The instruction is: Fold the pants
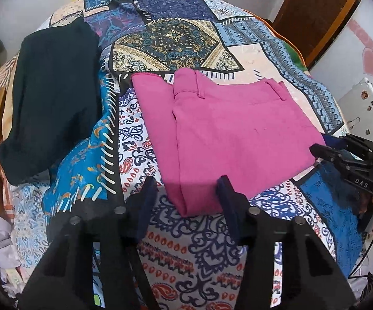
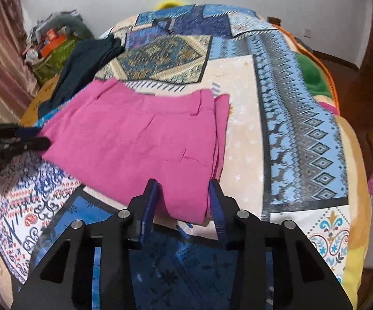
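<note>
Pink pants lie folded into a compact block on the patterned bedspread, waistband away from me. My left gripper straddles their near left corner, with the cloth between the pads and a small gap beside the left pad, so it is open. In the right wrist view the pants fill the space between both blue pads of my right gripper, which is shut on their near right corner. The right gripper shows at the pants' right edge, and the left gripper at their left edge.
A dark garment lies on the bed to the left of the pants. Clutter and a green bag sit beyond the bed's left side. A wooden door stands at the far right. A green and orange blanket edges the bed's right side.
</note>
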`<state>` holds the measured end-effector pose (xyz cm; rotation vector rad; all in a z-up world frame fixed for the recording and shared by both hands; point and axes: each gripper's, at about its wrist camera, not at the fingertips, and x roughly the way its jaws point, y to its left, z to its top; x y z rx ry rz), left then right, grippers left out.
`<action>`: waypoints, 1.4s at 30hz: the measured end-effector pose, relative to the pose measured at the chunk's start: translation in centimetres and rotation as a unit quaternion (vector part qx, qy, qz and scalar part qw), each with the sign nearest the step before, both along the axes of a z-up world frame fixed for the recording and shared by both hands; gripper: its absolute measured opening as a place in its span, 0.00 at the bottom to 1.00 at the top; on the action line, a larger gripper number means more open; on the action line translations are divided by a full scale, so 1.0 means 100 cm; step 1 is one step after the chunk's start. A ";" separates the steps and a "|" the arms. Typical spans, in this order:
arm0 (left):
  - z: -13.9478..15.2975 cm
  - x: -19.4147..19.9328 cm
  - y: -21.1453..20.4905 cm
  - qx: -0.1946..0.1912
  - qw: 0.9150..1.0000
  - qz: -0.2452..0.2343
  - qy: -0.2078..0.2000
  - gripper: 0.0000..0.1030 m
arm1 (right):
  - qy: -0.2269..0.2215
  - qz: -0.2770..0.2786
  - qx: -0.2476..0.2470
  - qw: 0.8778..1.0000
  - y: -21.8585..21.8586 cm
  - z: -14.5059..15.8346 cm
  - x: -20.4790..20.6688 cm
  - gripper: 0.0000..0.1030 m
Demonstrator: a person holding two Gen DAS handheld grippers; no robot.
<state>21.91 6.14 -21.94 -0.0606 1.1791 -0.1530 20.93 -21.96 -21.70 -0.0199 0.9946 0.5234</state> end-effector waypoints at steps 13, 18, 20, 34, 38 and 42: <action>0.005 -0.009 0.022 0.011 0.999 0.029 -0.005 0.39 | 0.004 0.010 -0.001 1.000 -0.002 -0.005 -0.001 0.29; 0.030 -0.004 0.026 0.041 0.998 0.031 -0.039 0.41 | -0.012 0.009 -0.013 1.000 -0.008 0.011 -0.003 0.32; 0.040 0.003 0.025 0.040 0.997 0.031 -0.053 0.45 | -0.018 0.001 0.000 1.000 -0.012 0.020 0.001 0.41; 0.020 0.086 -0.017 0.010 0.999 -0.011 -0.037 0.65 | -0.045 -0.025 0.026 0.998 0.012 0.023 0.066 0.47; -0.009 0.103 -0.030 0.037 0.999 -0.035 0.004 0.25 | -0.037 -0.015 0.008 0.999 0.024 0.008 0.081 0.39; -0.026 0.108 -0.030 0.053 0.998 -0.040 0.016 0.25 | -0.019 0.006 -0.039 0.999 0.035 -0.007 0.090 0.26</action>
